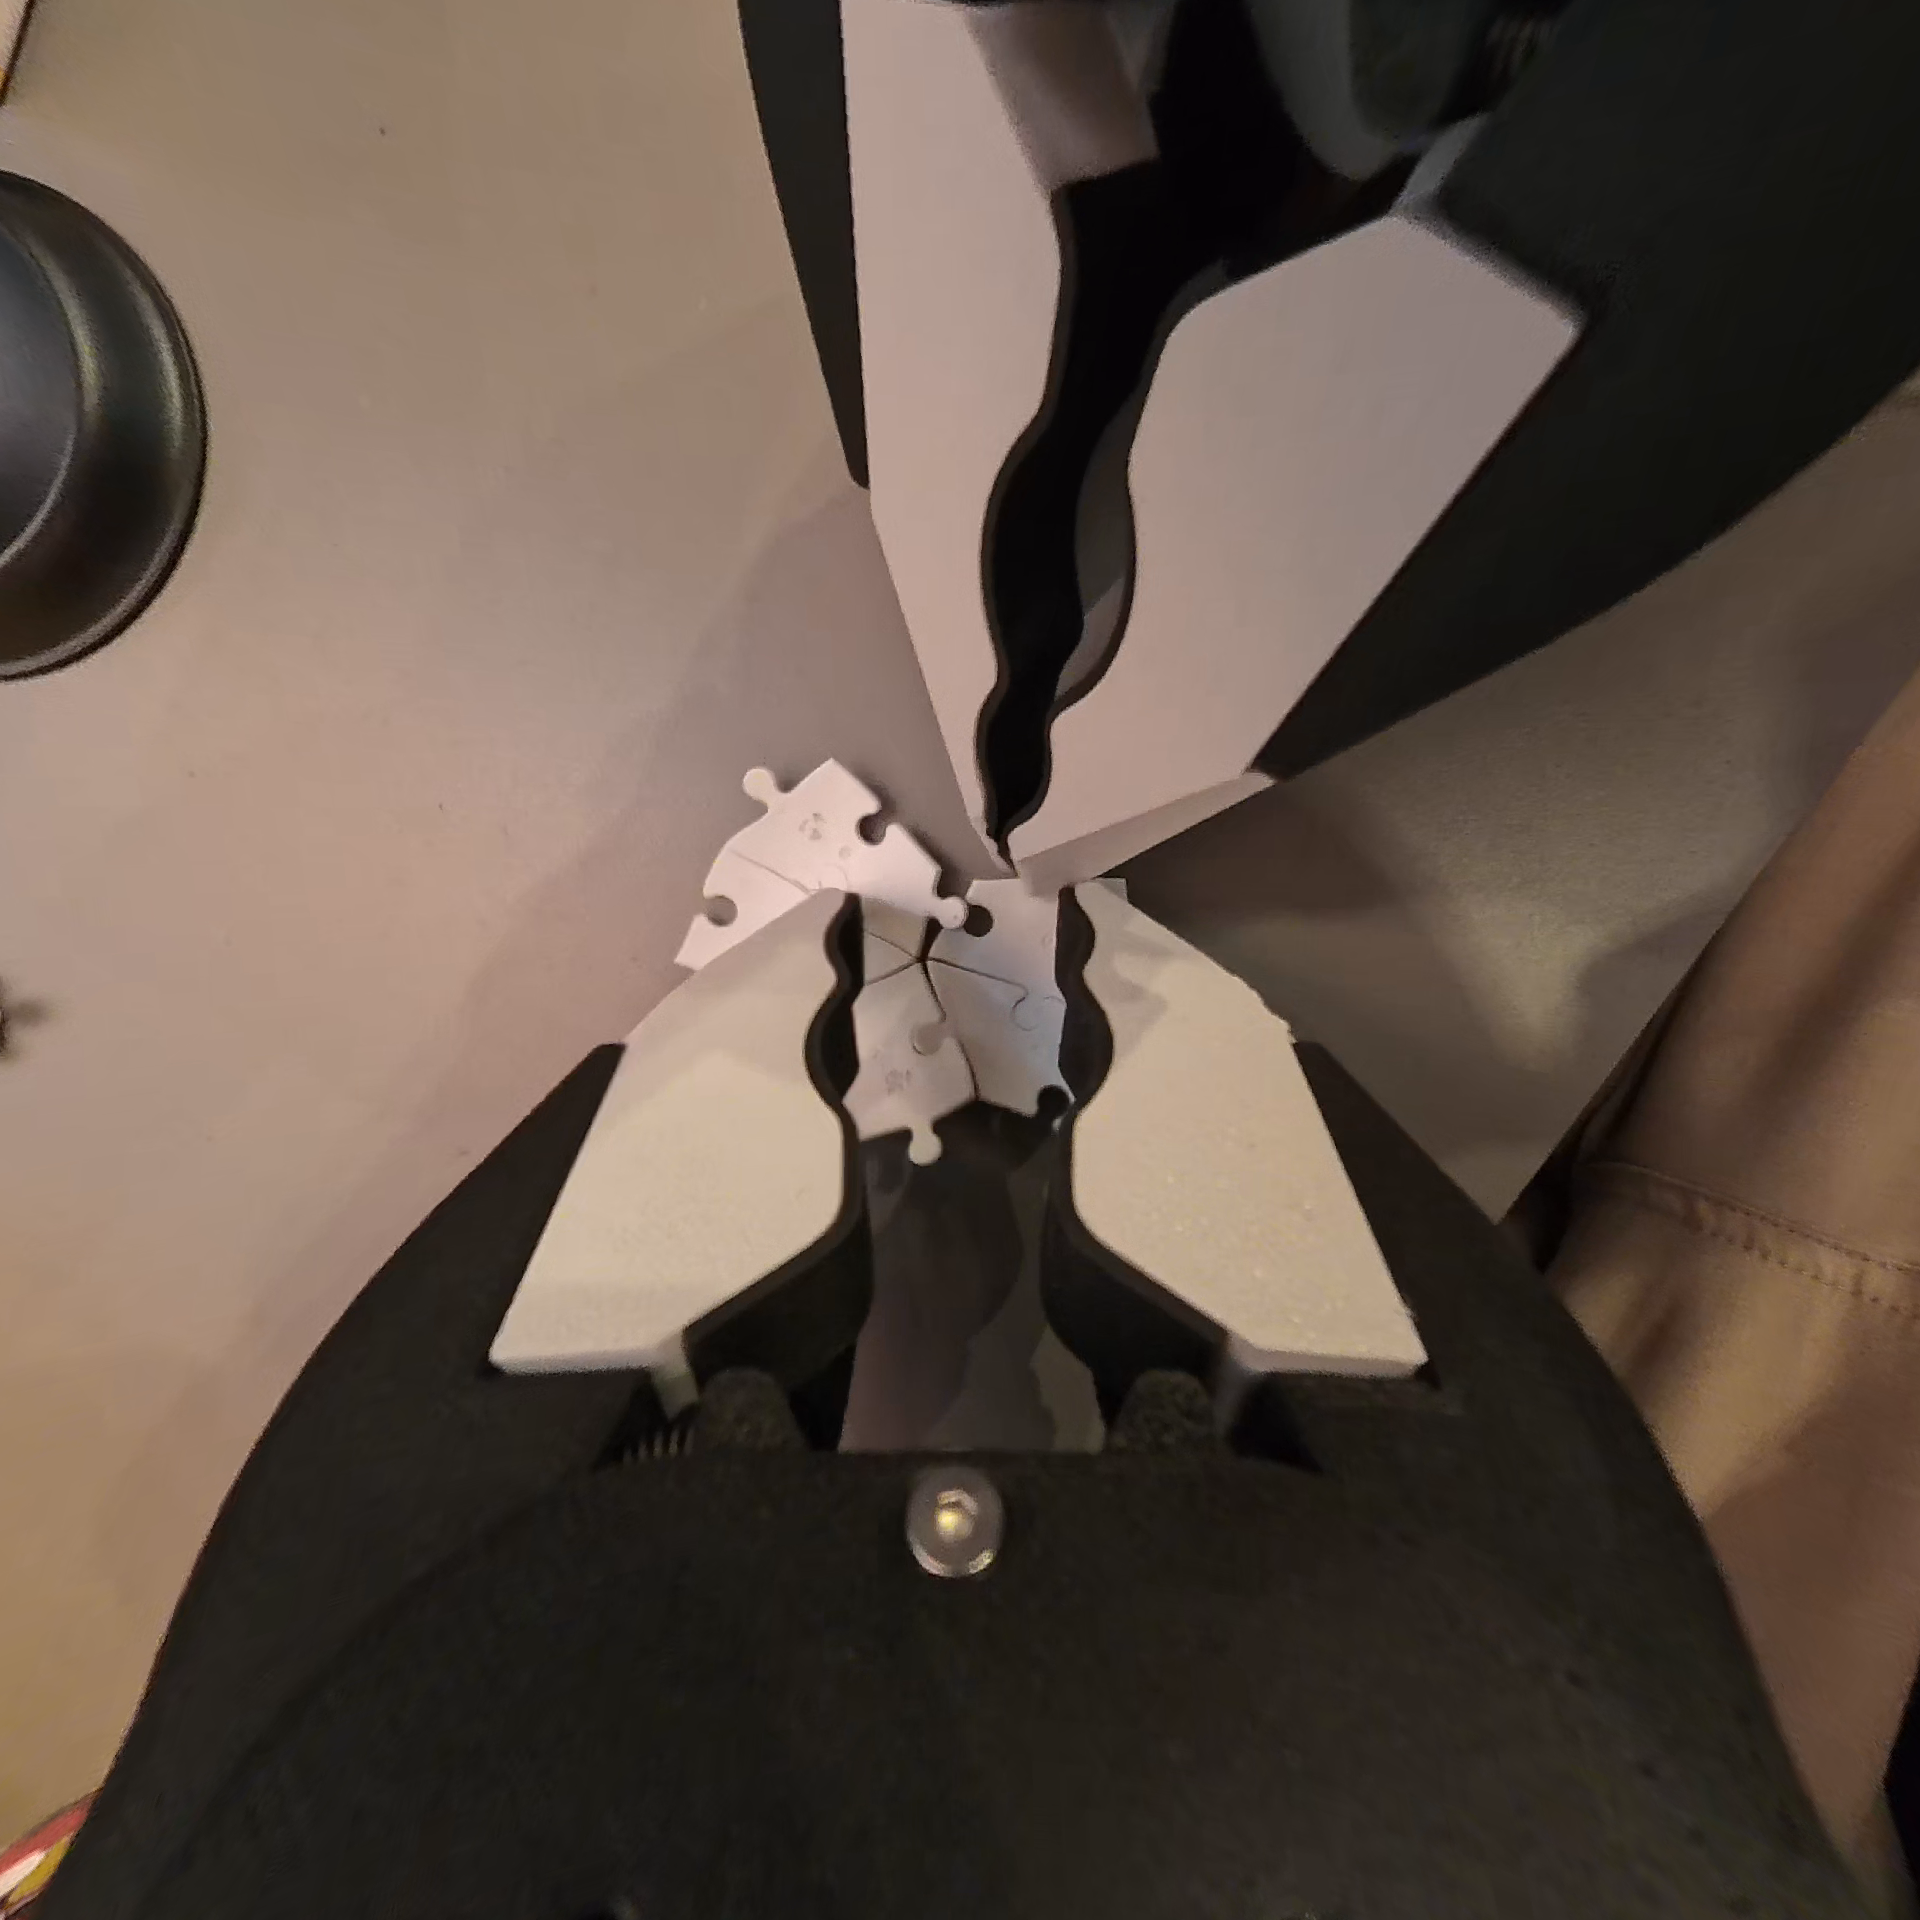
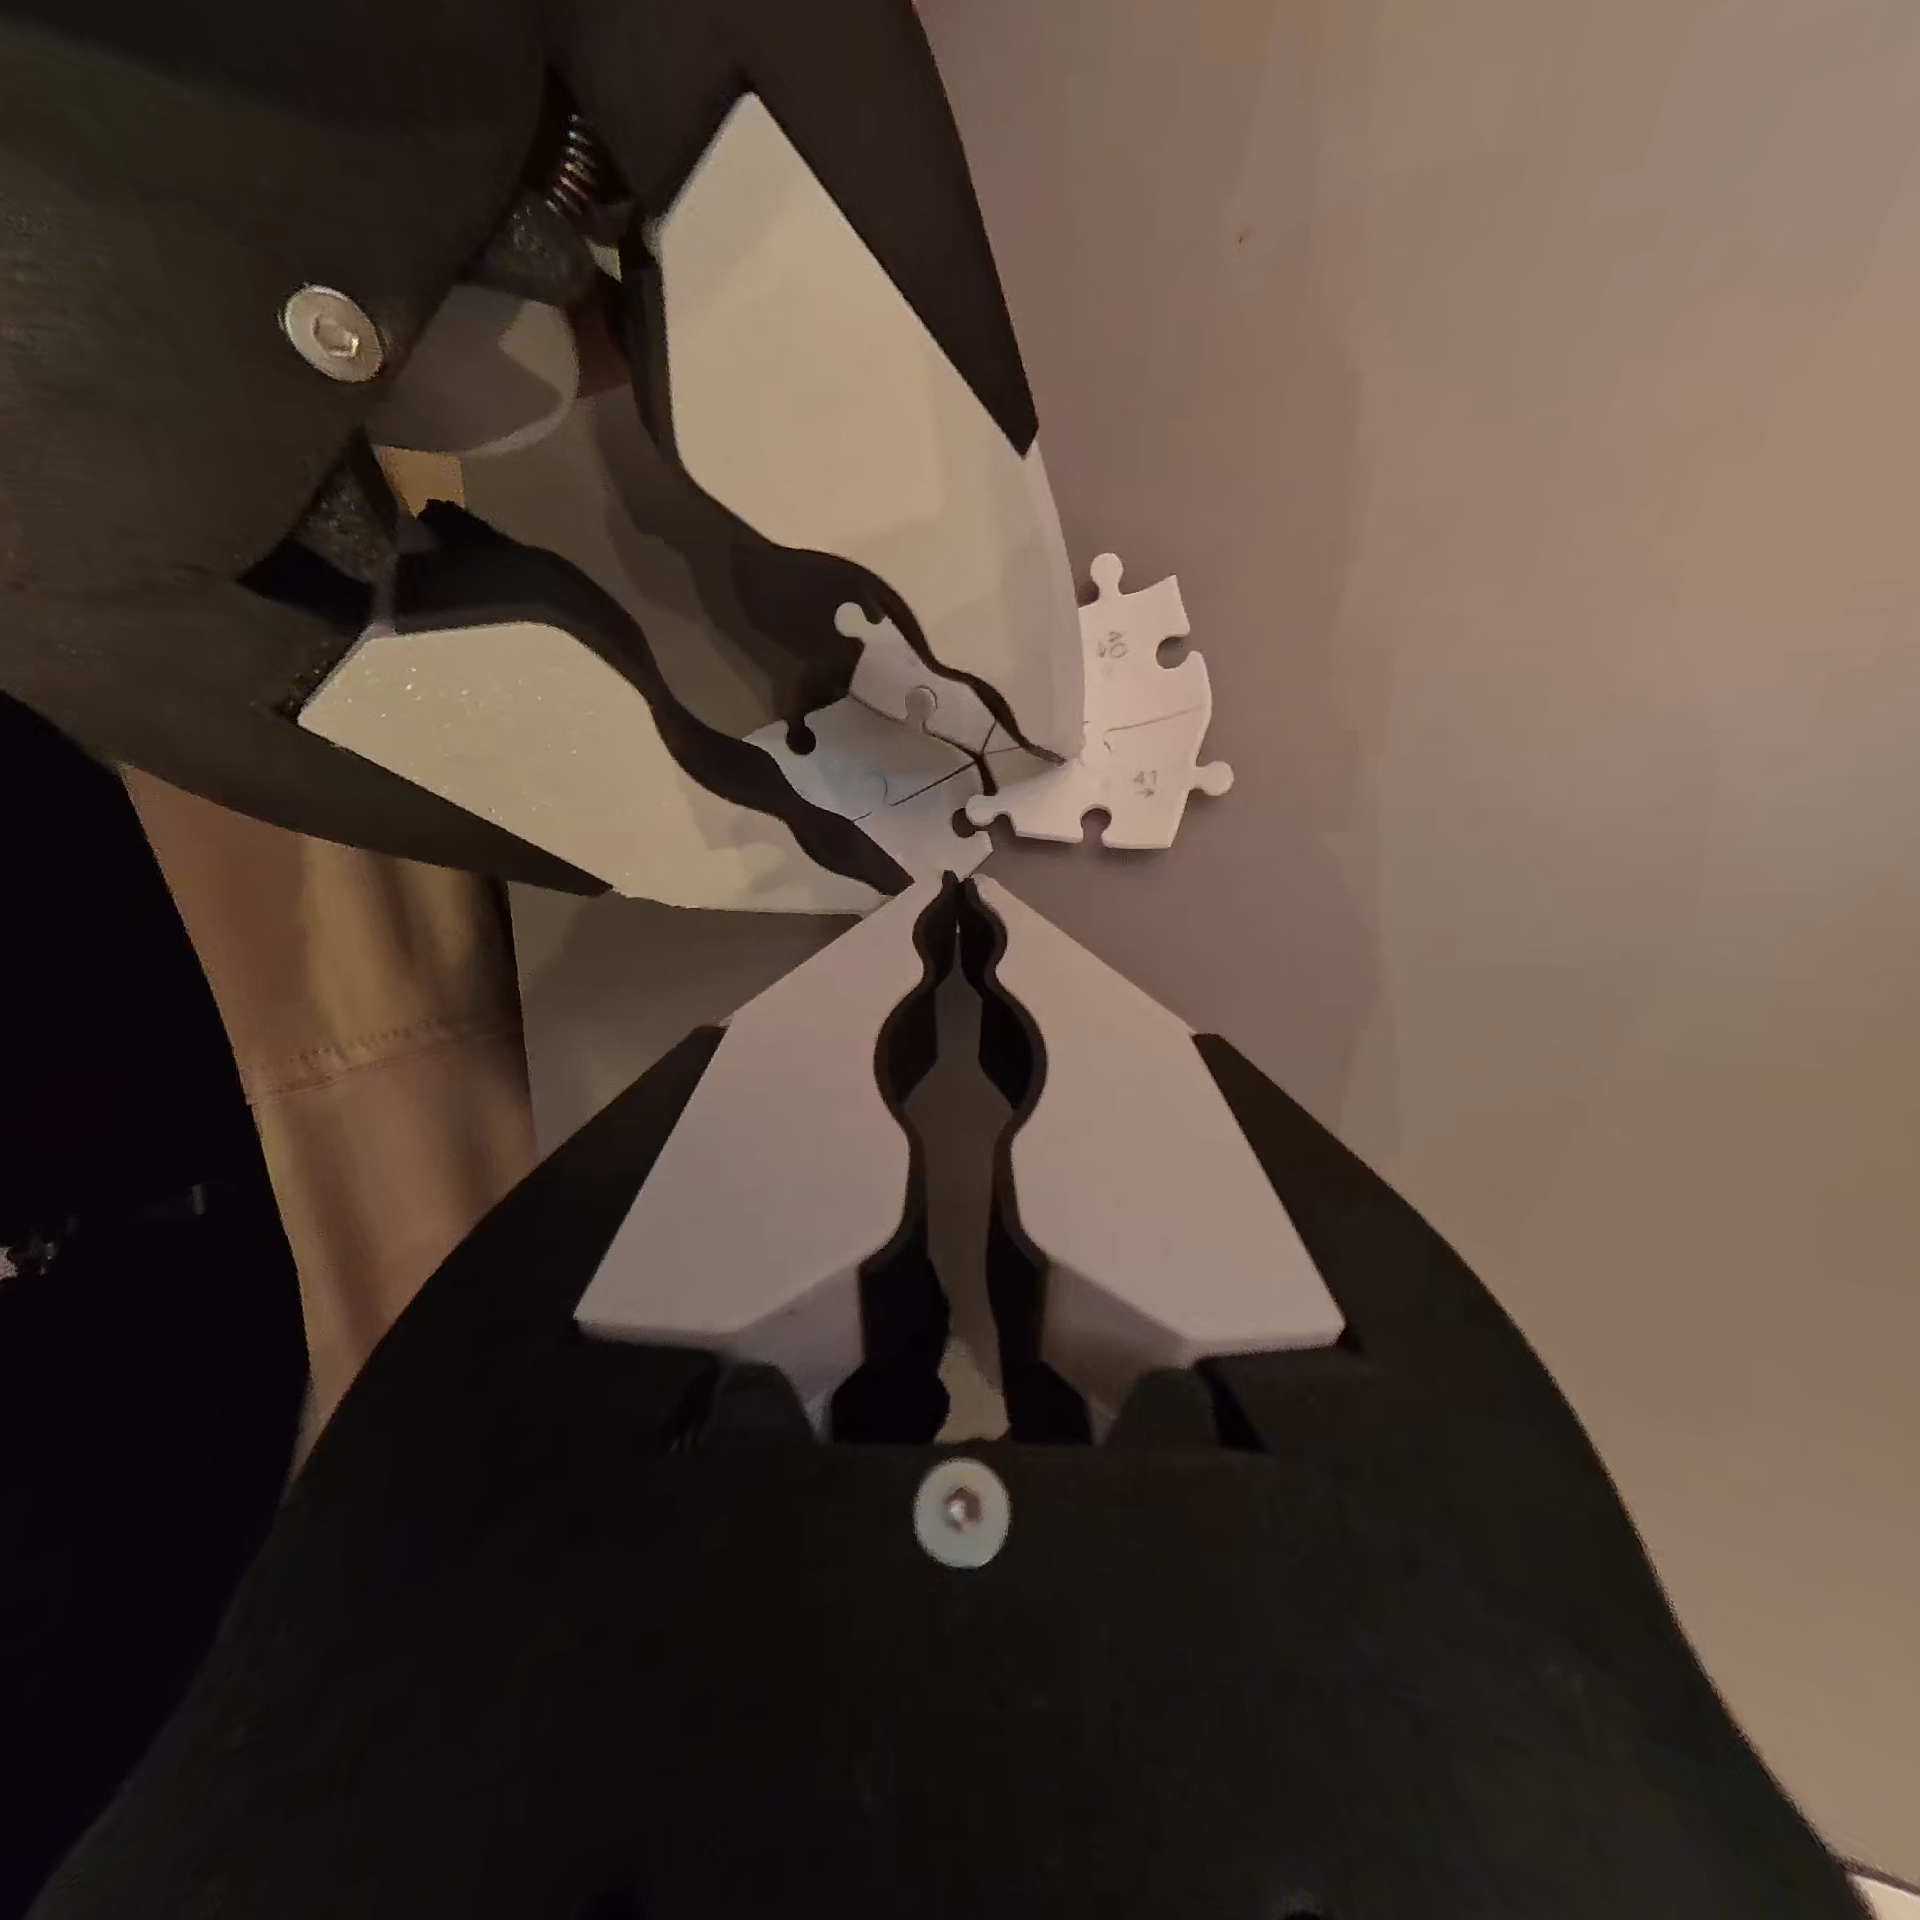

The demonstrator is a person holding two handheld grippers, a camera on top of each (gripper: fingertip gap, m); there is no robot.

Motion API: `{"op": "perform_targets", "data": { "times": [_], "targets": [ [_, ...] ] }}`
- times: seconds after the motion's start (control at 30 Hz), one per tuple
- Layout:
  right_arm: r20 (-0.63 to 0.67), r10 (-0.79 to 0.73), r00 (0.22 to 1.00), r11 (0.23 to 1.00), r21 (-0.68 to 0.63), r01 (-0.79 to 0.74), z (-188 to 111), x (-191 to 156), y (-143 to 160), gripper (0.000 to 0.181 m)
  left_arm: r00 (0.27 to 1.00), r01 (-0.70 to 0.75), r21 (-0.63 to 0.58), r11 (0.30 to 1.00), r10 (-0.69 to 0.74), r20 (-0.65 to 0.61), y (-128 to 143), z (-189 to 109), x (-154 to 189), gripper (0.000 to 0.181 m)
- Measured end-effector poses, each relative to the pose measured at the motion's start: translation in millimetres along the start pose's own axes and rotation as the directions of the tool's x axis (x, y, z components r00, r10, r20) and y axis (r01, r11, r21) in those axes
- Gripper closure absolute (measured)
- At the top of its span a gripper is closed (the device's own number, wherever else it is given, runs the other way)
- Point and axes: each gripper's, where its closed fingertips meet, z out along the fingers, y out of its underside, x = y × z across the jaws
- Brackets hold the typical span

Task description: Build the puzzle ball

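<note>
Left claw: fingers set apart, clamped across the white puzzle cluster; the joined pieces sit between the wavy black pads, touching both.
Right claw: fingers drawn together, only a thin slit left between the black pads; its tips meet the near edge of the cluster, but whether a piece is pinched there cannot be told.
Claw meeting: in the left wrist view the right claw comes in from 12 o'clock, tips just above the left claw's tips. In the right wrist view the left claw enters from 10 o'clock.
Puzzle cluster: several curved white pieces joined in a shallow fan, held up off the surface; seams run out from a centre point.
Free edge: two joined outer pieces with knobs and notches stick out past the left claw toward 2 o'clock in the right wrist view, touched by neither claw.
Open room: plain beige surface lies clear at 1 to 4 o'clock in the right wrist view.
Nearby: a dark round object at 9 o'clock in the left wrist view, well apart; tan fabric at 3 to 4 o'clock.
</note>
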Motion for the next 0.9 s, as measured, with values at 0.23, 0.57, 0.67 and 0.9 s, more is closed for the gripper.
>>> {"op": "perform_targets", "data": {
  "times": [0.23,0.57,0.67,0.9],
  "targets": [
    [-0.008,0.004,1.000,1.000,0.000,-0.004,1.2,0.1,-1.4,0.181,0.999,-0.036,-0.003,0.999,0.036,-0.004,-0.1,-1.8,2.9,0.144],
    [-0.017,0.010,1.000,1.000,0.009,-0.010,1.2,3.4,-1.4,0.181,0.997,-0.056,-0.021,0.998,0.055,-0.053,4.8,-3.7,11.3,0.144],
    [-0.019,0.010,1.000,1.000,0.010,-0.010,1.3,3.6,-1.6,0.181,0.996,-0.067,-0.026,0.997,0.065,-0.054,5.3,-3.8,13.3,0.143],
    [-0.014,0.016,1.000,0.999,0.034,-0.016,-2.7,0.8,-4.5,0.181,0.996,-0.072,-0.025,0.997,0.071,-0.046,5.9,-4.0,13.4,0.143]
  ]
}}
